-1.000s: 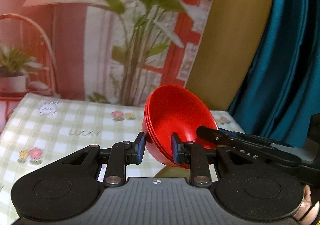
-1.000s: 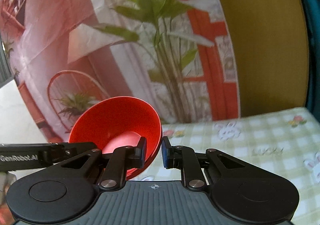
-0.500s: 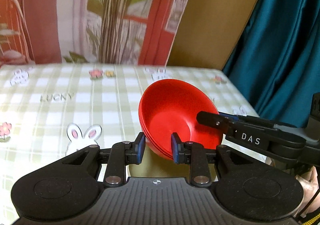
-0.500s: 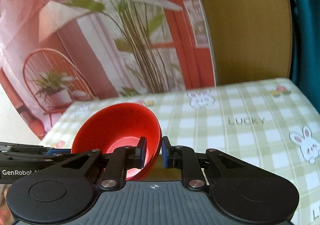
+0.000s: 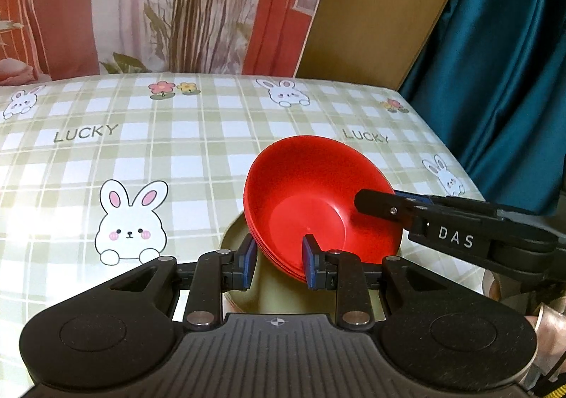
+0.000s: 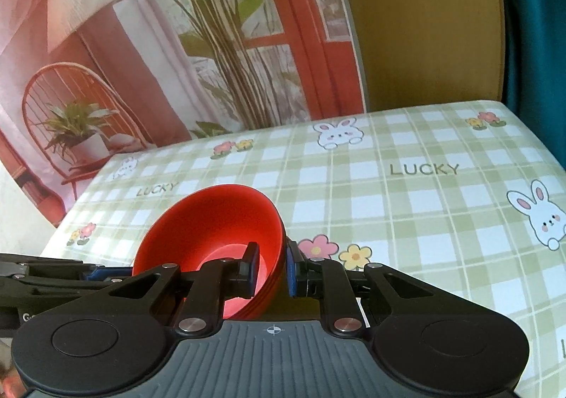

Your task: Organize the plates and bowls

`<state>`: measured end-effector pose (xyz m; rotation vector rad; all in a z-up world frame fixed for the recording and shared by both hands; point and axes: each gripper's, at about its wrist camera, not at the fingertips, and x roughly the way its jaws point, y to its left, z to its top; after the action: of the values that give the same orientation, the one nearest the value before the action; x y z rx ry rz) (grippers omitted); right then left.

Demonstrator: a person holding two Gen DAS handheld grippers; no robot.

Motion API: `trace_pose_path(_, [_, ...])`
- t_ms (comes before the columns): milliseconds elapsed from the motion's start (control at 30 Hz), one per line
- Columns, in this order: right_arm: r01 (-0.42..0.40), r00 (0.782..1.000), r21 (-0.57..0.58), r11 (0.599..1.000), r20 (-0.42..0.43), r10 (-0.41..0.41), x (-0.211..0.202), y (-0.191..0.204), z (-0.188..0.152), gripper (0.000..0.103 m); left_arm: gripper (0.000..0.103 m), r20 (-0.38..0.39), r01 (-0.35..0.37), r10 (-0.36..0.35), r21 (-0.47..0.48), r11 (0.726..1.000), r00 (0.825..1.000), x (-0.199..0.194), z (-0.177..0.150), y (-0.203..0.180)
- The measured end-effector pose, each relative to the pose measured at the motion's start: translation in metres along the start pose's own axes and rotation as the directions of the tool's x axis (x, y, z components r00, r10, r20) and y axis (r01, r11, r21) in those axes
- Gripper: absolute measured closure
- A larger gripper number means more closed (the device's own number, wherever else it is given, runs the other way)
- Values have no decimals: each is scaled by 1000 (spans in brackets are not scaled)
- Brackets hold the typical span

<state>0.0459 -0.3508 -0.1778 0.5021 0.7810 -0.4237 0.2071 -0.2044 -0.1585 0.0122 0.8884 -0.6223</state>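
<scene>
Red bowls (image 5: 318, 200), nested in a stack, were pinched by left tool (image 5: 277, 261) and right tool (image 6: 271, 269) above an olive plate (image 5: 237, 238), not yet set down.

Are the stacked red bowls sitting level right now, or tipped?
Tipped. The stacked red plastic bowls lean with their opening facing the left camera, rim pinched by the left hand-held gripper and right hand-held gripper, above a pale green dish.

Red bowls (image 5: 318, 200) lower now — just above olive plate (image 5: 237, 256).
</scene>
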Motion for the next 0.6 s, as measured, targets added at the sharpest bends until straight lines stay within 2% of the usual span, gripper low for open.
trace_pose_path(600, [12,1000,11,1000,-24,-12,4,-4,-4,87,74,-19,-26,26,19,999,999,10,-8,-4])
